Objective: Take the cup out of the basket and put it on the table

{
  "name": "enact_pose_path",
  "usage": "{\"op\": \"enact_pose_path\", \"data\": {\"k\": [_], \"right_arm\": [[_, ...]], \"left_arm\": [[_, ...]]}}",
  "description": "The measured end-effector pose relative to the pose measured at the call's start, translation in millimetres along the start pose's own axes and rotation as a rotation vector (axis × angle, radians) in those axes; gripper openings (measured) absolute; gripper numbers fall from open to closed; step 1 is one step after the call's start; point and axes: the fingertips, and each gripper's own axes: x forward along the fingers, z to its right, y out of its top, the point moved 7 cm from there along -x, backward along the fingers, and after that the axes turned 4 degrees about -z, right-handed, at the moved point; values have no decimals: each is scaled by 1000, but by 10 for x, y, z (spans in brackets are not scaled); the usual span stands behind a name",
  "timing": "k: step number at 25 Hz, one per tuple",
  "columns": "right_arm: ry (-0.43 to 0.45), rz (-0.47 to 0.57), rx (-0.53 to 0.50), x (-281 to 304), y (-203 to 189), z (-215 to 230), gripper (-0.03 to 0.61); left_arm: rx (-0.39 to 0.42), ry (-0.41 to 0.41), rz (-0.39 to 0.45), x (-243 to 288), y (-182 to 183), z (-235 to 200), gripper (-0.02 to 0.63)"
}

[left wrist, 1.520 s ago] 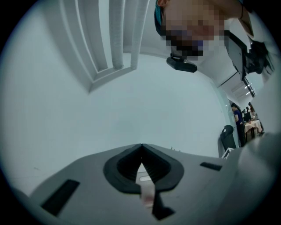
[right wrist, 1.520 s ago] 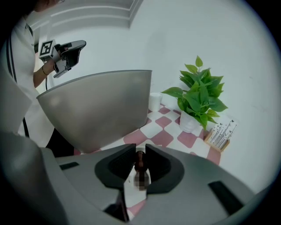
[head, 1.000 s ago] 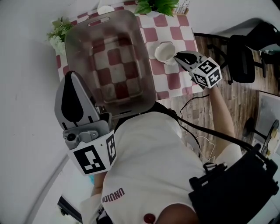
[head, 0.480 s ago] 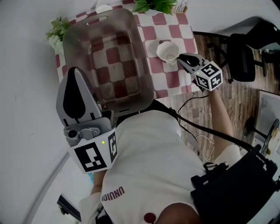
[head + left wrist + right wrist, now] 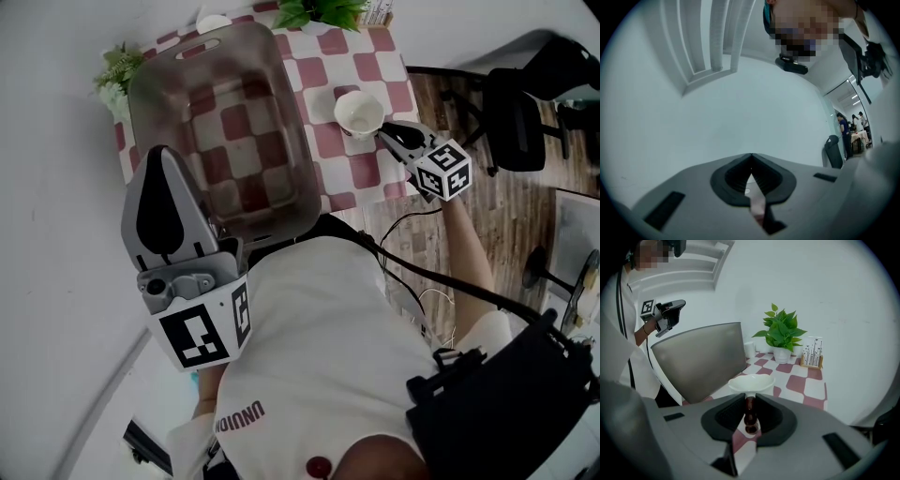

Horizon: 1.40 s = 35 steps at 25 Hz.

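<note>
A white cup (image 5: 359, 113) hangs over the red-and-white checkered table (image 5: 370, 70), just right of the grey translucent basket (image 5: 292, 131). Whether it touches the cloth I cannot tell. My right gripper (image 5: 386, 133) is shut on the cup's dark handle. In the right gripper view the cup (image 5: 751, 382) stands upright just past the jaws, its handle pinched between them. My left gripper (image 5: 161, 155) is raised near my chest, left of the basket, shut with nothing in it. In the left gripper view this left gripper (image 5: 751, 159) points at a bare wall. The basket holds nothing.
A potted green plant (image 5: 782, 336) and a small card holder (image 5: 812, 355) stand at the table's back. Another leafy plant (image 5: 114, 73) and a small white cup (image 5: 214, 22) sit behind the basket. A black office chair (image 5: 520, 108) stands on the wooden floor to the right.
The cup has turned from tilted to upright beside the basket, and the right gripper has shifted slightly with it. The left gripper has hardly moved.
</note>
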Motion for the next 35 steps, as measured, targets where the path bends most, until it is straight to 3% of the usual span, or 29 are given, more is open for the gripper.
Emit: {"op": "enact_pose_path", "data": {"k": [35], "right_arm": [[-78,-49,97,56,-518,-164,83]], "left_arm": [[4,-74,3,102,-2,81,11]]}}
